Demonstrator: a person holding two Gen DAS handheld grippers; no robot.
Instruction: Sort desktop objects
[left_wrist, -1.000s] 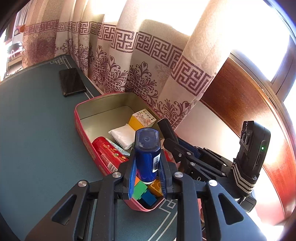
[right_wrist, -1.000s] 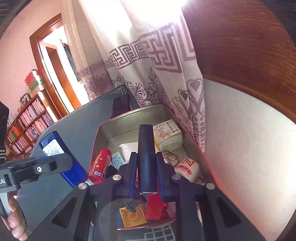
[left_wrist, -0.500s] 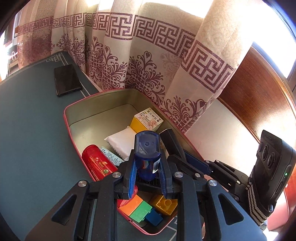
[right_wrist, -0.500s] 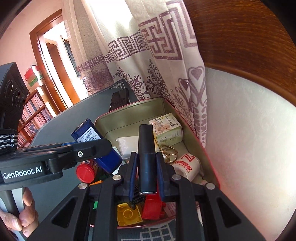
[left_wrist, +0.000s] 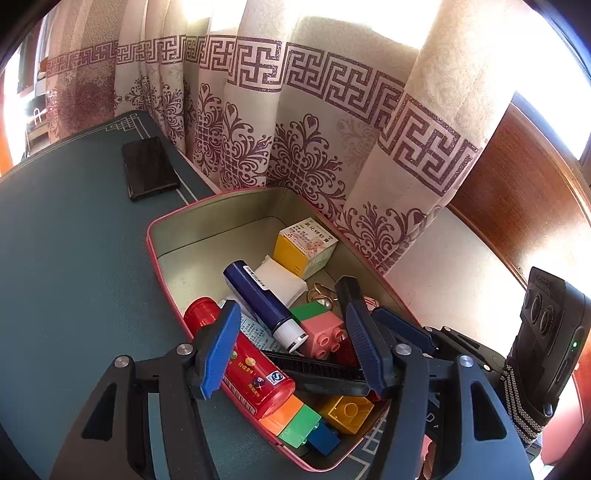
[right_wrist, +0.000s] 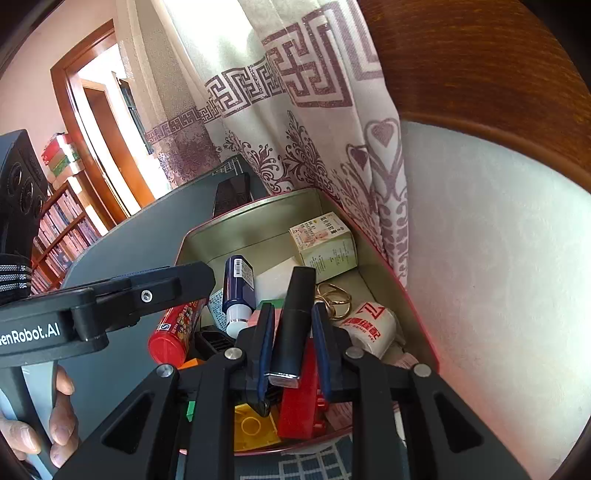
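Blue cylindrical bottle (left_wrist: 264, 304) lies loose in your red-rimmed metal tin (left_wrist: 207, 218); left gripper (left_wrist: 291, 354) gapes wide, empty. Right gripper (right_wrist: 293, 345) clamps a black slim bar (right_wrist: 295, 317).

A cream curtain (left_wrist: 280, 122) with dark purple patterns hangs across the top of the left view. At the far right is brown wood (left_wrist: 517, 192) with a white wall (left_wrist: 454, 266) under it. In the right view, a brown door frame (right_wrist: 79, 122) stands at the upper left, with a bookshelf (right_wrist: 61, 229) full of books below it.
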